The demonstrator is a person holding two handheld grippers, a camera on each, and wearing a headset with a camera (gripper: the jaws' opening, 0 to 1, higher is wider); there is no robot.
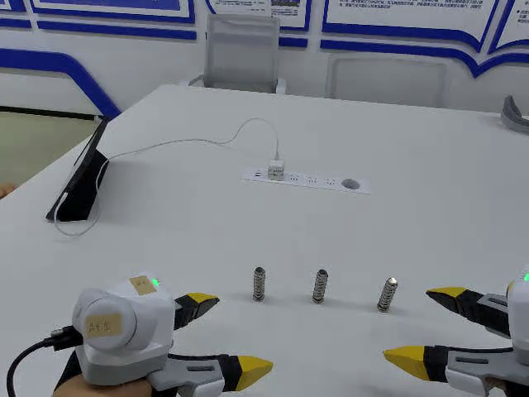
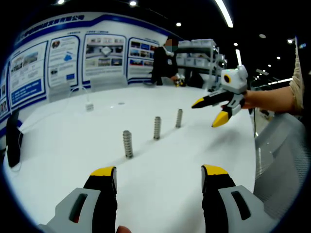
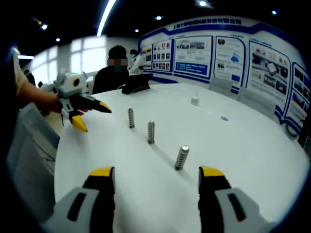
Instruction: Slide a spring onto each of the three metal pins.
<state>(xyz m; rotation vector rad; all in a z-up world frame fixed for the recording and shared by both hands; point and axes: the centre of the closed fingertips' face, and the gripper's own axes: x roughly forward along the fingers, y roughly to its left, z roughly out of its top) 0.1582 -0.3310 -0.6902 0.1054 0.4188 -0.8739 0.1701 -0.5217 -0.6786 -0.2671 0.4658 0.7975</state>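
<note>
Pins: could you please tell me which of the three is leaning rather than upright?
The right-end pin in the head view, nearest the right gripper. It leans with its top tipped right; the middle pin and left pin stand straight.

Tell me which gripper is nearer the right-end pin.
Right. The right gripper sits just beside the right-end pin; the left gripper lies past the row's other end.

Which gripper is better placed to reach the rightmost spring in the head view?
Likely right. The right gripper, jaws open, sits beside the rightmost spring; the left gripper lies past the leftmost spring.
</note>
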